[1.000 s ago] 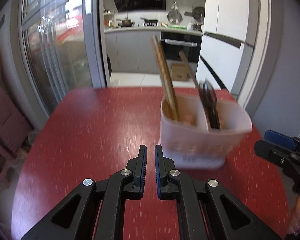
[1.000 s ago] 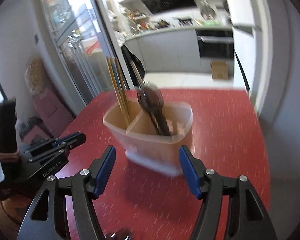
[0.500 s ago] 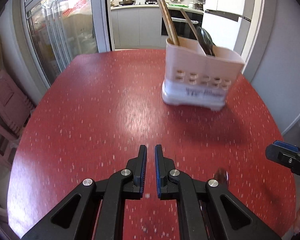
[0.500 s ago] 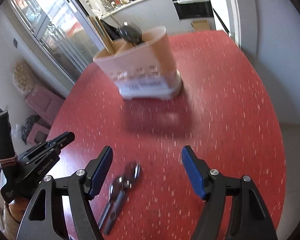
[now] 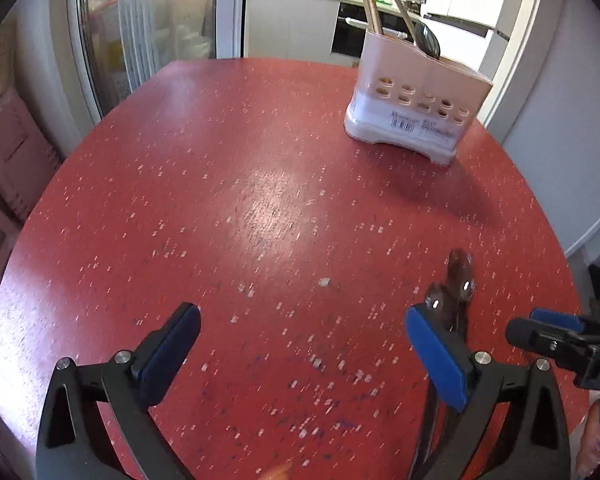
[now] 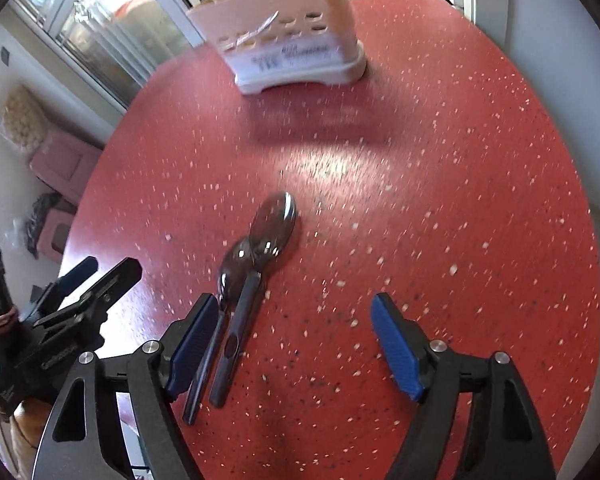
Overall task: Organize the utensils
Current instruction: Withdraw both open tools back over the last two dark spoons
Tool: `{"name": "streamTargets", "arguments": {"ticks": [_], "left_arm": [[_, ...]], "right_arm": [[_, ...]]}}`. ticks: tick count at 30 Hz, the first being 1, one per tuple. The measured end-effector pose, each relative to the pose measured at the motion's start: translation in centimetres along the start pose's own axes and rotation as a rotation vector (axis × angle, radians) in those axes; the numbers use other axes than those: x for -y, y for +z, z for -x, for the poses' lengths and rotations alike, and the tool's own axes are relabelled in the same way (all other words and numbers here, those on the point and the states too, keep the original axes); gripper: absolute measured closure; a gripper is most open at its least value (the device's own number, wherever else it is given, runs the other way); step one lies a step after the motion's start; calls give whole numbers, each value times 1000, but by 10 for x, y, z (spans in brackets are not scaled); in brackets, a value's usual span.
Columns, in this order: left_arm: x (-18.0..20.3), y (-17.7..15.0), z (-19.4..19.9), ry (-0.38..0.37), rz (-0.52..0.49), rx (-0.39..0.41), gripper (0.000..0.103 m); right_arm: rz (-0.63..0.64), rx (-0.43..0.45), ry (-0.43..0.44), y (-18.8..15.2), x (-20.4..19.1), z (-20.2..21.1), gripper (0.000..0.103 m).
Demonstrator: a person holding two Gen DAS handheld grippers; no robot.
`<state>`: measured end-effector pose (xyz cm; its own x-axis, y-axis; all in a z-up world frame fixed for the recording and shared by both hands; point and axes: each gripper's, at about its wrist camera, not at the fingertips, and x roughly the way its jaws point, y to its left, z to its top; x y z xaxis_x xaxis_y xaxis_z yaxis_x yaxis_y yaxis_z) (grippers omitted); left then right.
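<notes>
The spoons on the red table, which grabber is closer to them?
Right. The right gripper is open over the spoons, its left finger beside their handles. The left gripper is open too, off to their left.

Two spoons (image 6: 256,264) lie on the table (image 6: 440,208), near of the caddy (image 6: 292,36).

2 glossy metal spoons (image 6: 260,248) — speckled, shiny red tabletop (image 6: 460,200).

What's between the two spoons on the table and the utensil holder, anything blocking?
Nothing visible. Bare red table runs from the spoons to the utensil holder. The right gripper is open above the handles; the left gripper is open beside them.
</notes>
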<state>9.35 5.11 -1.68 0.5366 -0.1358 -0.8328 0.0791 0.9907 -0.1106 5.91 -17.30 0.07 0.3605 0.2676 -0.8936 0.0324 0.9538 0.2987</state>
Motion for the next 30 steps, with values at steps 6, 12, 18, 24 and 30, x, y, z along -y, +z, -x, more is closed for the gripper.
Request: {"name": "streamTargets", "arguments": {"ticks": [6, 12, 18, 24, 30], "left_arm": [[-21, -12, 3, 51, 25, -6, 0], [-33, -19, 6, 71, 38, -17, 0], [-29, -24, 5, 72, 13, -30, 0], [-23, -27, 6, 58, 3, -35, 0], [-15, -31, 6, 97, -37, -46, 0]], "right_arm": [[-13, -17, -33, -1, -11, -10, 22], [-3, -32, -81, 5, -25, -23, 23], [2, -41, -151, 7, -34, -32, 35], [82, -44, -244, 6, -50, -39, 44], [171, -40, -279, 2, -50, -39, 58]]}}
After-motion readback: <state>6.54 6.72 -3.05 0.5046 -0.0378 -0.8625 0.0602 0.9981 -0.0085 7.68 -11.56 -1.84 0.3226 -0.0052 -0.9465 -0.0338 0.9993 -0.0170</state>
